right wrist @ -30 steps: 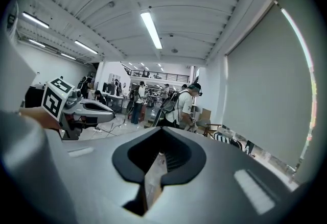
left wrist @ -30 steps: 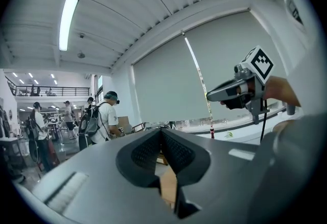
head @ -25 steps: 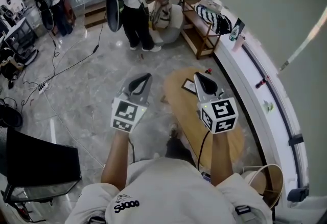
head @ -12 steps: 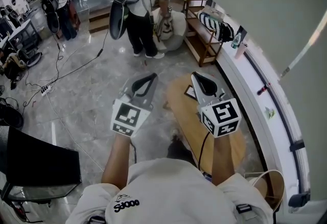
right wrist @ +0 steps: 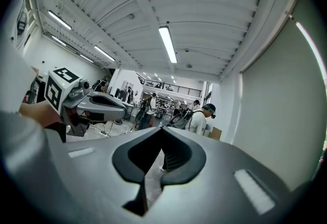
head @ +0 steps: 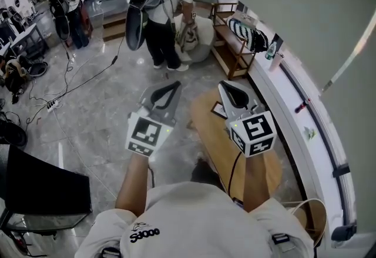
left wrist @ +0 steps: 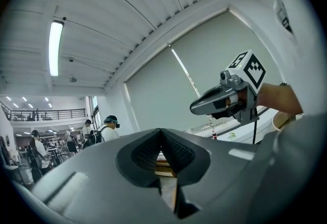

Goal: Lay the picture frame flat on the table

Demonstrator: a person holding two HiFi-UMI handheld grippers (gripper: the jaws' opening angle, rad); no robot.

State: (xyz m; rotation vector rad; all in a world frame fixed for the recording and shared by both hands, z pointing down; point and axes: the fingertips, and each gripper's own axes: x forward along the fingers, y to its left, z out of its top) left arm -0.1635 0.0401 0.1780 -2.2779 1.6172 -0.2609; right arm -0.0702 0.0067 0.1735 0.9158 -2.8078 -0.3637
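The left gripper (left wrist: 161,132) is closed. In the left gripper view its two ribbed pads meet along the centre line, with nothing between them. Below the contact line a narrow slit shows a wood-coloured strip, but what it belongs to cannot be made out. The right gripper (right wrist: 161,131) is likewise closed and empty. Its pads touch at the tip, and only a pale grey surface shows through the slit beneath. Both gripper views point upward and outward, at a ribbed ceiling (right wrist: 204,8) and a roller blind (left wrist: 204,65). The picture frame can therefore be read from the head view only.

In the head view both grippers are held in the air side by side and well apart. Each has its marker cube (head: 145,133) facing the camera and a forearm (head: 132,183) behind it. The left gripper hangs over the floor (head: 94,116). The right gripper hangs over the far part of a rounded wooden tabletop (head: 207,130).

The picture frame (head: 217,111) is on that tabletop, just beside the right gripper's body on its left side. Only a small dark-edged portion shows, because the gripper covers the rest. Whether the frame stands or lies flat cannot be told. The near end of the tabletop is hidden behind the operator's arm and torso.

Farther out, a person with a backpack (head: 167,4) stands on the floor, cut off at the top edge. A white ledge (head: 299,121) runs along the wall. A basket (head: 308,210) at the lower right is partly covered by the operator's arm.
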